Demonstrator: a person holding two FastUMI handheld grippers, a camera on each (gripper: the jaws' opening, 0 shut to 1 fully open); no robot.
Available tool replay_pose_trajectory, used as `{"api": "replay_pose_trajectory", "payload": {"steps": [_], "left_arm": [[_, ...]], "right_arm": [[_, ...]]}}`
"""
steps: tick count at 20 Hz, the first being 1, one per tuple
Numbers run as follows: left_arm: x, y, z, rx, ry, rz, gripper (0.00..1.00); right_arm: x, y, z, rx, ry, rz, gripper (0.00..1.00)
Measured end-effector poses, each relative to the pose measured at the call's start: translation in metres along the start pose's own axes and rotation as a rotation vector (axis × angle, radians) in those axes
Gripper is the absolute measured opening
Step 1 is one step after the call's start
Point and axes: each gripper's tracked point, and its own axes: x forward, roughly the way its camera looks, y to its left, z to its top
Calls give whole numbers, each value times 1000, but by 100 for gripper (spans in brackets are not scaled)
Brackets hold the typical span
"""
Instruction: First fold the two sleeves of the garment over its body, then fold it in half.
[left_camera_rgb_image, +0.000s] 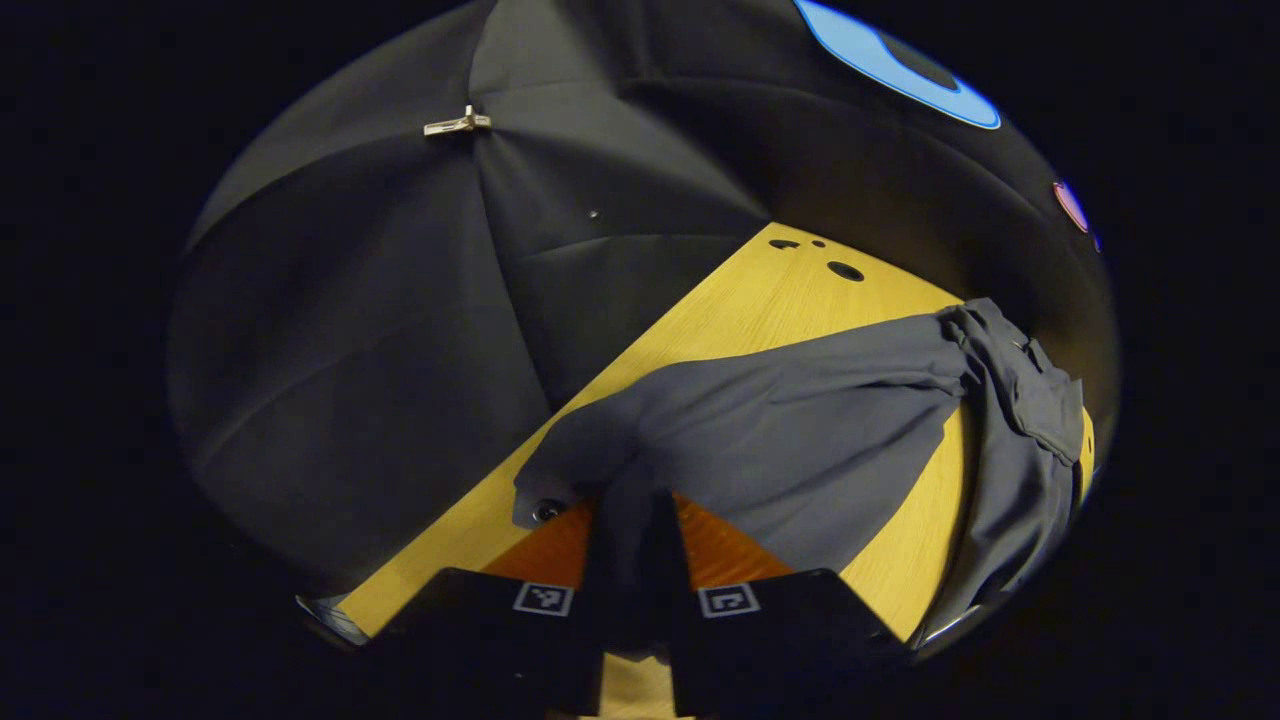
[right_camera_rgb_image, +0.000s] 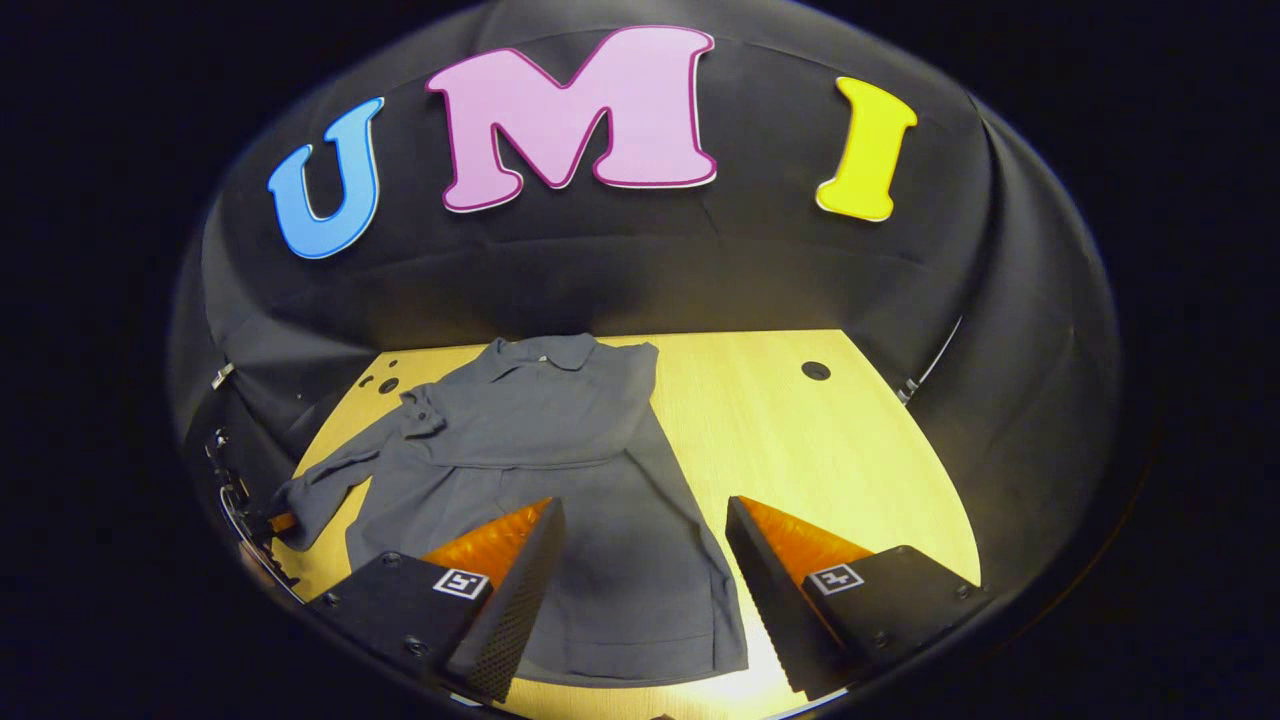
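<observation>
The grey garment (right_camera_rgb_image: 560, 470) is lying on the wooden table (right_camera_rgb_image: 800, 440), collar toward the booth wall; one sleeve is already lying folded over its body, while the other sleeve (left_camera_rgb_image: 760, 420) is stretching out toward the table's edge; in the left gripper view the left gripper (left_camera_rgb_image: 632, 520) is pinching that sleeve's cuff, both fingers closed on the cloth; in the right gripper view the right gripper (right_camera_rgb_image: 640, 560) is hovering over the garment's lower body, its fingers standing wide apart and gripping nothing.
</observation>
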Motion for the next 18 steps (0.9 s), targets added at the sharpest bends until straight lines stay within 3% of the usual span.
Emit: {"api": "replay_pose_trajectory", "payload": {"steps": [1, 3, 10, 18], "left_arm": [[0, -1, 1, -9, -1, 0, 19], [-2, -1, 2, -15, 2, 4, 5], [-27, -28, 38, -168, -14, -9, 6], [-71, -123, 149, -24, -170, -115, 6]], "right_arm": [[-1, -4, 0, -3, -3, 0, 99], [0, -12, 0, -19, -10, 2, 99], [4, -36, -13, 19, 12, 17, 99], [-2, -87, -35, 101, 21, -41, 100]]}}
